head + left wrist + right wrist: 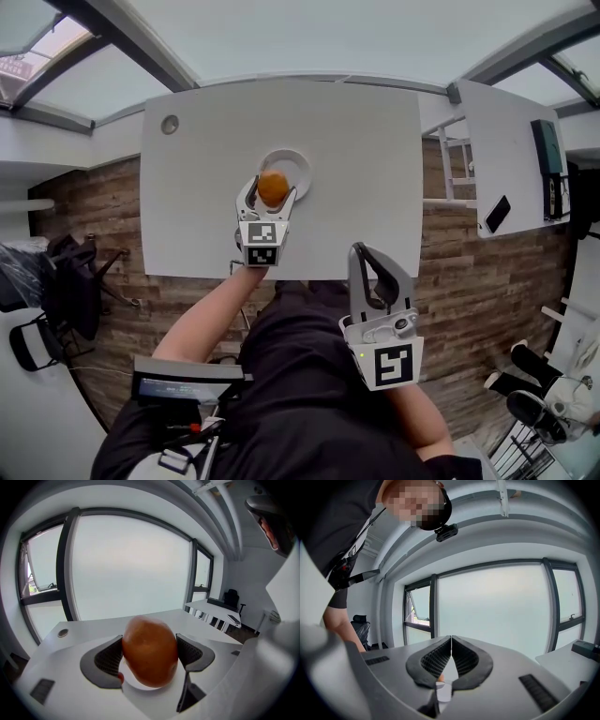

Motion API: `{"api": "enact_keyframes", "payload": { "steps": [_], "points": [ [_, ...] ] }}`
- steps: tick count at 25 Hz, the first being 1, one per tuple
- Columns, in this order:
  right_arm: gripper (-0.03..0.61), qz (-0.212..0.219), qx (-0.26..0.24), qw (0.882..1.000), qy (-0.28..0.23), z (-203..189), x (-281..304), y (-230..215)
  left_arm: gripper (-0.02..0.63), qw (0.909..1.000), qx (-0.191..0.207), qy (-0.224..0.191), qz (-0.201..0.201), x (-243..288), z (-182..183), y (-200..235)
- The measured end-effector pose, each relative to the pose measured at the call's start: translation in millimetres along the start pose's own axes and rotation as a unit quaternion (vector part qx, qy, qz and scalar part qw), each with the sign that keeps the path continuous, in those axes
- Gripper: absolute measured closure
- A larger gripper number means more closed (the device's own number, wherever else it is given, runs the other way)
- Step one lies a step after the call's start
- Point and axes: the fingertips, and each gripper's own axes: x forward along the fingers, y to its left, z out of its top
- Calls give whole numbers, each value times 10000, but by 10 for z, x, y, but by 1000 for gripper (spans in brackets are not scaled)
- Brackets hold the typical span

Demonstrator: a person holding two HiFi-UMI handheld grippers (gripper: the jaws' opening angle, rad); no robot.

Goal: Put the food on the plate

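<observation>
An orange-brown, egg-shaped piece of food [273,188] [150,651] sits clamped between the jaws of my left gripper [271,192] [151,654]. It hangs over the near rim of a small white plate [292,164] [140,687] in the middle of the white table [206,159]. Whether the food touches the plate I cannot tell. My right gripper [367,261] [451,649] is shut with nothing in it, pulled back off the table's near edge above my lap, its jaw tips touching.
A round grommet [170,124] [63,633] sits at the table's far left corner. A second white desk [511,159] with a phone [498,214] and a dark box stands to the right. Wooden floor and dark chairs [66,281] lie around.
</observation>
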Motion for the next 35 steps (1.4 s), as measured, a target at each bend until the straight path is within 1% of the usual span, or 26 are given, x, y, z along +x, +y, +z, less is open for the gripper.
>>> {"api": "enact_keyframes", "payload": {
  "steps": [8,14,18,20,22,25,32,35],
  "points": [
    [571,51,16,9999,87,-50,82,34,259,9998,104,148,-106,112,-66,39],
    [571,28,71,9999,74,-67,107,27,259,9992,15,374,-110,213,-217,84],
    [571,18,71,9998,158,-94,90,44,259,9987,-87,499,-74,238,-284,145],
    [571,-14,81,9999,145,-84,83,36,259,9978,-97,646,-128,257,-302,134],
    [571,-40,95,9998,142,-86,81,14,259,9966,-58,796,-187,311,-347,114],
    [571,-49,97,9998,158,-106,79,5,259,9965,70,811,-209,431,-461,135],
    [571,-186,89,9996,171,-115,54,-55,259,9961,246,796,-290,489,-400,114],
    [571,-264,81,9995,141,-91,18,-86,259,9946,247,930,-400,541,-510,100]
  ]
}}
